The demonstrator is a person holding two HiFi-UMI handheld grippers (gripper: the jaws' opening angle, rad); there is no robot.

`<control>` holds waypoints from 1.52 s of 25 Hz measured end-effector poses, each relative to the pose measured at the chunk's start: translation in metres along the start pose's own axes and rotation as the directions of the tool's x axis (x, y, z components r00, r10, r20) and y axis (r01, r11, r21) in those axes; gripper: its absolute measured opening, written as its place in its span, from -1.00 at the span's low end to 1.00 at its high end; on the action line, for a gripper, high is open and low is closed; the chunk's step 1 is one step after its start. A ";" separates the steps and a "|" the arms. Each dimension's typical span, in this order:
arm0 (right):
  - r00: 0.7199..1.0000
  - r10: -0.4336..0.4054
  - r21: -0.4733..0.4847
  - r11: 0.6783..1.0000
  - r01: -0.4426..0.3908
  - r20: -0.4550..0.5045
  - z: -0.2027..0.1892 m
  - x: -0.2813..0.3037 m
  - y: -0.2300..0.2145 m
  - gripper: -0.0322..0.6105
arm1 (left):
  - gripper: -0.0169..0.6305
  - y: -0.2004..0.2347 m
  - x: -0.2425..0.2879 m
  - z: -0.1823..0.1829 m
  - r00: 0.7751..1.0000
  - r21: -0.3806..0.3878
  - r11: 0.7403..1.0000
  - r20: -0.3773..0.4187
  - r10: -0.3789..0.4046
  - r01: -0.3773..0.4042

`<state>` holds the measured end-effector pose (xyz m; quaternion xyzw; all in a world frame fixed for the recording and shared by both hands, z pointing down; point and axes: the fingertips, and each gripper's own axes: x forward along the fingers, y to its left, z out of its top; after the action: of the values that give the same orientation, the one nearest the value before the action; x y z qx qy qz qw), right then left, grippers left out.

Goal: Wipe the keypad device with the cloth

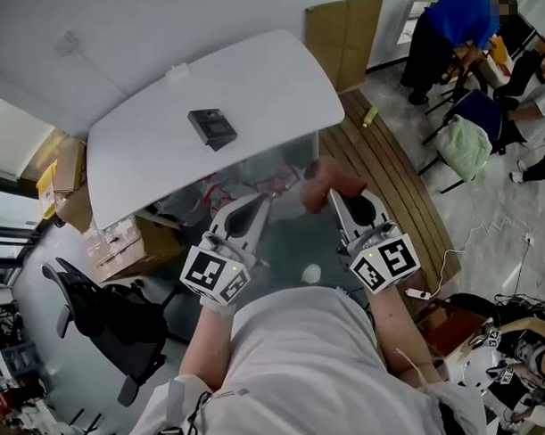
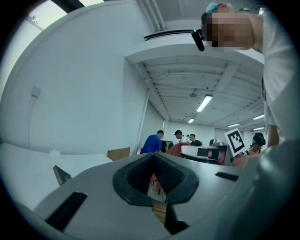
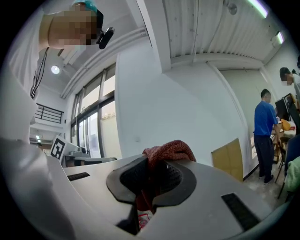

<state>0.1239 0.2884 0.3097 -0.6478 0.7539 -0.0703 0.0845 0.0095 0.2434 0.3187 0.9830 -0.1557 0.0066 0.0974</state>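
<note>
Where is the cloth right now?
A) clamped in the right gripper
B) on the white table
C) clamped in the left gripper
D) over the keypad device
A: the right gripper is shut on the red cloth; the keypad device lies bare.

No word, number or brand could be read anywhere. The left gripper's marker cube [image 1: 212, 271] and the right gripper's marker cube [image 1: 394, 257] bore only black-and-white square patterns (codes, not letters or digits). The dark keypad device [image 1: 212, 127] on the white table [image 1: 277, 78] showed too small for any key legend or label to be made out. Faint marks on the cardboard boxes [image 1: 122, 249] beside the table were likewise too small to read.
</note>
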 end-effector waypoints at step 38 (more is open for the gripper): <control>0.892 0.298 -0.036 0.944 -0.329 -0.339 -0.081 0.324 0.054 -0.77 | -0.91 0.298 -0.024 -0.034 0.971 -0.086 0.969 -0.083 0.224 -0.231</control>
<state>0.0067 -0.0236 0.3649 -0.5000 0.8543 -0.1278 -0.0622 -0.1049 -0.0208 0.4074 0.9520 -0.2639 0.0459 0.1485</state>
